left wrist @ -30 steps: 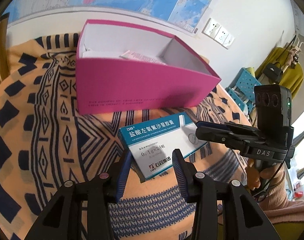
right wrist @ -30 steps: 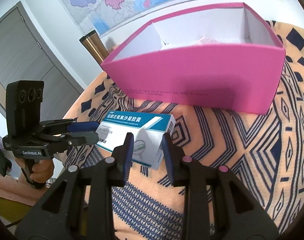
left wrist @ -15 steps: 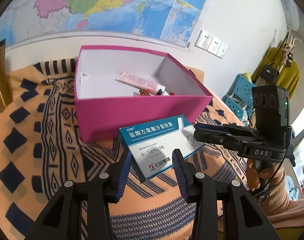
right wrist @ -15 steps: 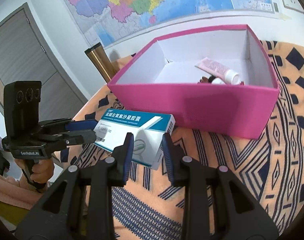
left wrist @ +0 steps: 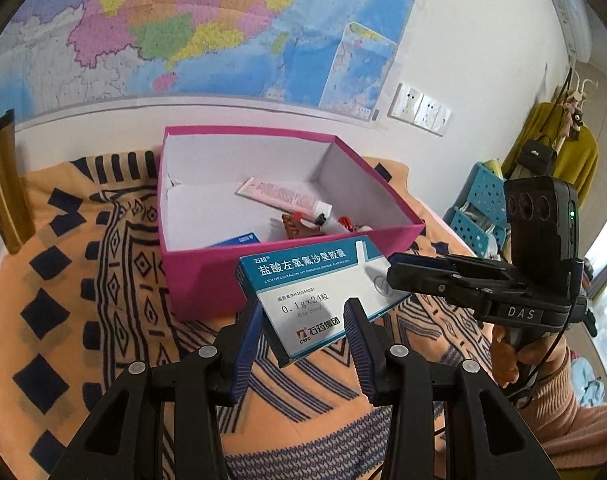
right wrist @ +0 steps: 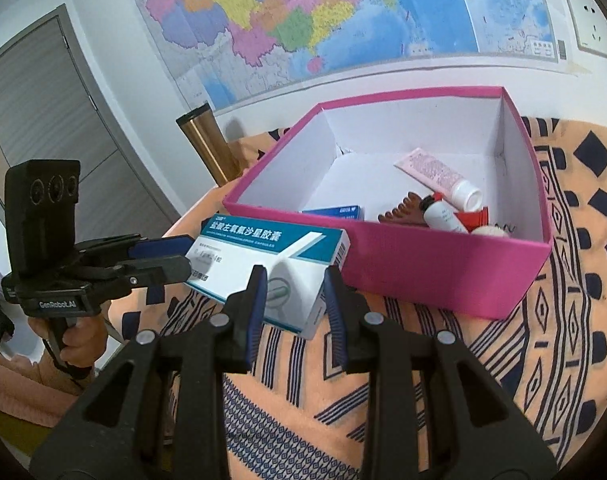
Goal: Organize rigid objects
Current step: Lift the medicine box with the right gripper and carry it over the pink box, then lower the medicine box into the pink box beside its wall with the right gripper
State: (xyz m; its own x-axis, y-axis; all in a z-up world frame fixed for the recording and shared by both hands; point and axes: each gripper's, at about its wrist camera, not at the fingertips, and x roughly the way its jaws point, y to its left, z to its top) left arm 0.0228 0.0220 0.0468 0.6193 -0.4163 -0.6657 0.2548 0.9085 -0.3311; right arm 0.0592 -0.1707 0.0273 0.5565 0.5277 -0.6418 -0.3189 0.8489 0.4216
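A teal and white medicine box (left wrist: 317, 292) is held in the air by both grippers, just in front of the near wall of the pink box (left wrist: 207, 276). My left gripper (left wrist: 305, 330) is shut on its near end. My right gripper (right wrist: 295, 298) is shut on its other end (right wrist: 271, 264). The pink box (right wrist: 443, 268) is open-topped and holds a pink tube (right wrist: 439, 178), a small white bottle (right wrist: 441, 216), a brown comb-like piece (right wrist: 401, 216) and a blue box (right wrist: 337, 212).
The orange patterned cloth (left wrist: 83, 292) covers the table. A gold tumbler (right wrist: 207, 144) stands behind the pink box at the left. A wall with a map and sockets lies behind. Blue crates (left wrist: 479, 208) stand off the table's right side.
Both grippers have lifted the medicine box together above the cloth. The views now look down into the pink box, so its contents show.
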